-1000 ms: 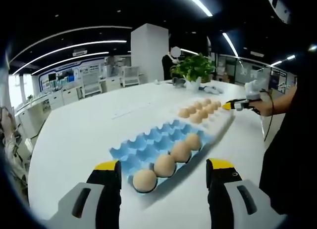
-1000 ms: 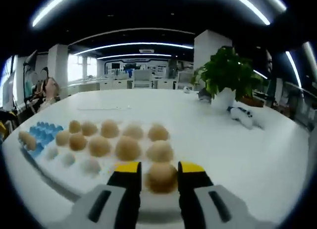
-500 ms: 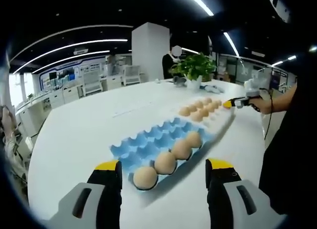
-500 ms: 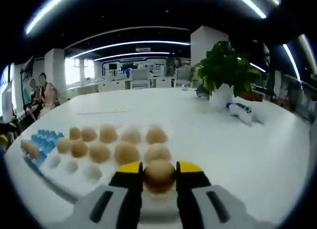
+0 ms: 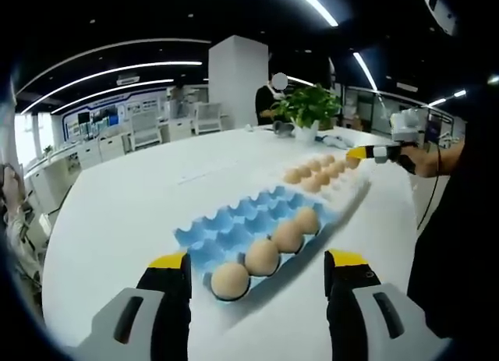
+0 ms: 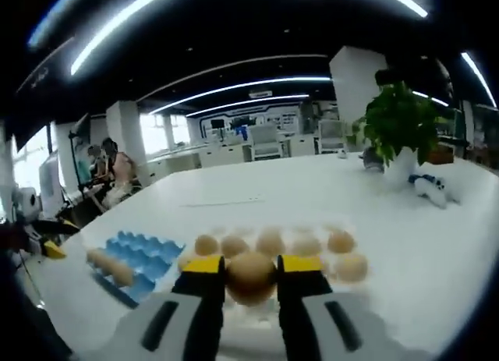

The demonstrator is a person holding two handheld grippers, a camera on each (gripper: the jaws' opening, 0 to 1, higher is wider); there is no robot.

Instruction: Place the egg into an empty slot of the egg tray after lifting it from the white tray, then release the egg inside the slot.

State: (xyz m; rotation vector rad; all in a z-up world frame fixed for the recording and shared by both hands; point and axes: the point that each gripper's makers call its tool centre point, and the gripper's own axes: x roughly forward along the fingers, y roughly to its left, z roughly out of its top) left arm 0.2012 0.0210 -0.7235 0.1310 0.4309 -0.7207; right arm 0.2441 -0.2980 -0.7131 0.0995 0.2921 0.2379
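Right gripper is clamped on the egg, held above the white tray of eggs. Blue egg tray sits alongside with four eggs in its near row. Left gripper wide open, holding nothing, near the blue tray's edge.

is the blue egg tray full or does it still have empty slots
Not full. In the left gripper view the blue egg tray holds four eggs along its near row; the cups behind them are empty.

Your egg tray is lying near the surface's front edge, the white tray sitting just behind it, a plant standing at the far edge.
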